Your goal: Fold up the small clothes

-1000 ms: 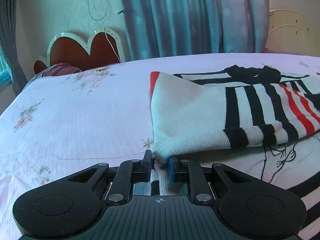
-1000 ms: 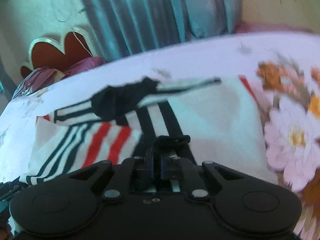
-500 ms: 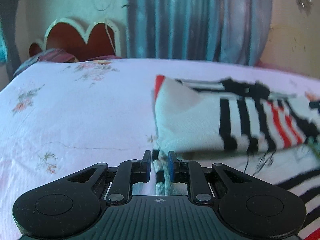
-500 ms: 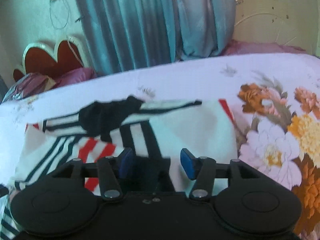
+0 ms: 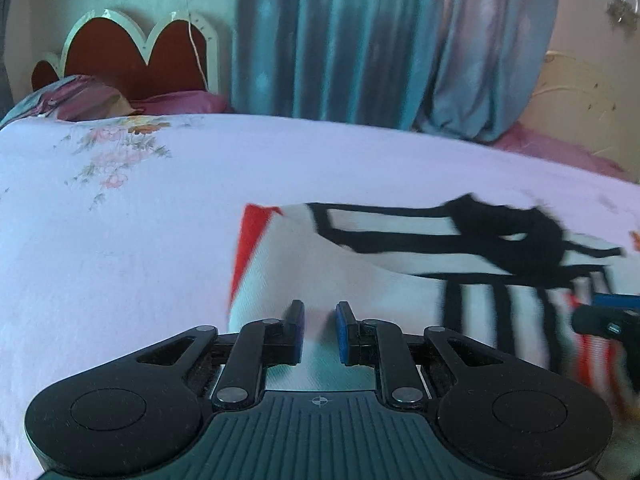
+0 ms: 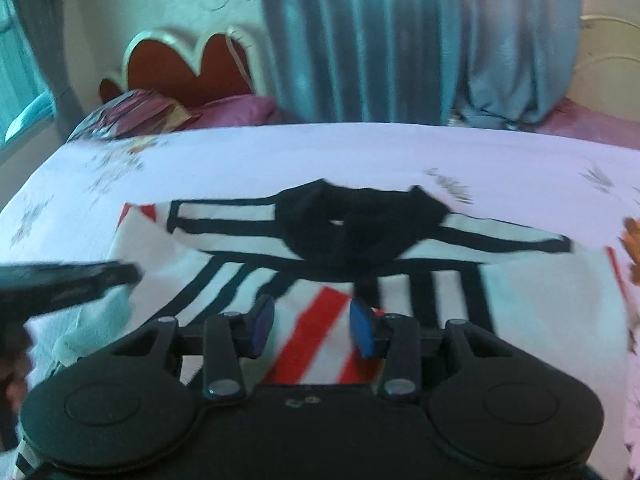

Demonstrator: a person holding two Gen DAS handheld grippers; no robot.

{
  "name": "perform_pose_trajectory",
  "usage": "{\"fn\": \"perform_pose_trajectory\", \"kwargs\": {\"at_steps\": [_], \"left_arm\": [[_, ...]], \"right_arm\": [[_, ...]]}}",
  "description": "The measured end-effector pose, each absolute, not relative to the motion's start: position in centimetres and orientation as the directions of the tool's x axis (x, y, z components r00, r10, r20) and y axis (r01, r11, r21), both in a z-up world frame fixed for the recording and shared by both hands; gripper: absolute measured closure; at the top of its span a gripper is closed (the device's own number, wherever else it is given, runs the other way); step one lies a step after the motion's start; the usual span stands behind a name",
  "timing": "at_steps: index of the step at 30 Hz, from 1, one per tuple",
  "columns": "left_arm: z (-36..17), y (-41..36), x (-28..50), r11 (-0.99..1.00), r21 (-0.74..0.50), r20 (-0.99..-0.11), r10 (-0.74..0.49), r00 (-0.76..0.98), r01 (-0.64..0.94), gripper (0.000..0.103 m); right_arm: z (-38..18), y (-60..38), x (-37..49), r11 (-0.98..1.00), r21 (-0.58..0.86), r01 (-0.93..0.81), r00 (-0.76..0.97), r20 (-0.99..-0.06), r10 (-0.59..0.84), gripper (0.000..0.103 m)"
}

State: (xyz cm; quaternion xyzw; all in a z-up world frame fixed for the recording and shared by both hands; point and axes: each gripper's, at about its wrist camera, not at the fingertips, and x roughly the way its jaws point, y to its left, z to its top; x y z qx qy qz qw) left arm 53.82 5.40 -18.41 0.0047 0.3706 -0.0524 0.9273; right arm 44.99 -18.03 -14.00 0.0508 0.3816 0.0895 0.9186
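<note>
A small white sweater (image 5: pixel 320 272) with black and red stripes and a black collar (image 5: pixel 520 236) lies folded on the bed. My left gripper (image 5: pixel 320 328) is shut on a white fold of it at its left side. In the right wrist view the sweater (image 6: pixel 540 300) spreads across the middle with its collar (image 6: pixel 360 224) at the far side. My right gripper (image 6: pixel 312 328) hovers over the red stripes. Its jaws are closing, and the cloth lies under them without being pinched. Each gripper shows in the other's view: the right gripper (image 5: pixel 608 316), the left gripper (image 6: pixel 68 284).
The bed's white flowered sheet (image 5: pixel 140 240) stretches wide to the left and beyond the sweater. A red scalloped headboard (image 5: pixel 132 52) and pillows (image 5: pixel 80 96) stand at the far left. Blue curtains (image 5: pixel 380 40) hang behind. A large orange flower print (image 6: pixel 632 248) marks the sheet at the right.
My right gripper let go of the black hem, opened wide, then narrowed, and now sits over the red stripes. My left gripper has carried its pinch of white cloth forward toward the collar.
</note>
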Motion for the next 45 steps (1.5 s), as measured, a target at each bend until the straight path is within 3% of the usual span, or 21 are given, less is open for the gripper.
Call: {"fn": "perform_pose_trajectory", "kwargs": {"at_steps": [5, 7, 10, 12, 13, 19, 25, 31, 39, 45], "left_arm": [[-19.2, 6.8, 56.0, 1.000, -0.021, -0.676, -0.011, 0.737, -0.005, 0.087], [-19.3, 7.1, 56.4, 0.999, -0.035, -0.676, -0.016, 0.736, -0.010, 0.087], [-19.5, 6.5, 56.3, 1.000, 0.015, -0.664, 0.010, 0.747, 0.000, 0.087], [-19.2, 7.0, 56.4, 0.998, -0.040, -0.671, 0.009, 0.741, -0.048, 0.087], [-18.9, 7.0, 56.3, 0.997, -0.044, -0.671, 0.015, 0.741, -0.060, 0.087], [-16.5, 4.7, 51.5, 0.997, 0.039, -0.612, -0.033, 0.790, 0.072, 0.087], [-16.8, 2.1, 47.0, 0.987, 0.007, -0.663, -0.118, 0.739, 0.163, 0.086], [-19.2, 2.7, 45.1, 0.987, 0.032, -0.662, -0.096, 0.743, 0.156, 0.087], [-17.9, 1.4, 45.2, 0.987, 0.083, -0.694, -0.041, 0.719, 0.136, 0.086], [-16.0, 0.0, 42.6, 0.987, 0.041, -0.690, -0.085, 0.718, 0.156, 0.086]], "right_arm": [[-15.8, -17.0, 46.1, 0.988, 0.052, -0.146, 0.673, -0.727, 0.137, 0.062], [-16.7, -17.7, 46.4, 0.990, 0.000, -0.140, 0.689, -0.718, 0.098, 0.052], [-16.7, -18.2, 46.7, 0.992, 0.010, -0.122, 0.687, -0.721, 0.091, 0.051], [-16.5, -18.4, 46.5, 0.994, 0.015, -0.108, 0.692, -0.716, 0.086, 0.058], [-16.3, -18.9, 46.3, 0.996, 0.047, -0.081, 0.694, -0.714, 0.090, 0.069], [-14.3, -21.1, 43.5, 0.991, 0.127, -0.050, 0.718, -0.685, 0.124, 0.071], [-14.1, -20.2, 41.7, 0.987, 0.125, -0.097, 0.697, -0.700, 0.157, 0.069], [-16.0, -20.5, 40.0, 0.992, -0.014, -0.126, 0.676, -0.733, 0.075, 0.064], [-14.5, -21.6, 38.7, 0.997, 0.040, -0.060, 0.669, -0.740, 0.070, 0.064], [-13.5, -20.7, 36.4, 0.991, 0.098, -0.093, 0.666, -0.734, 0.135, 0.063]]}}
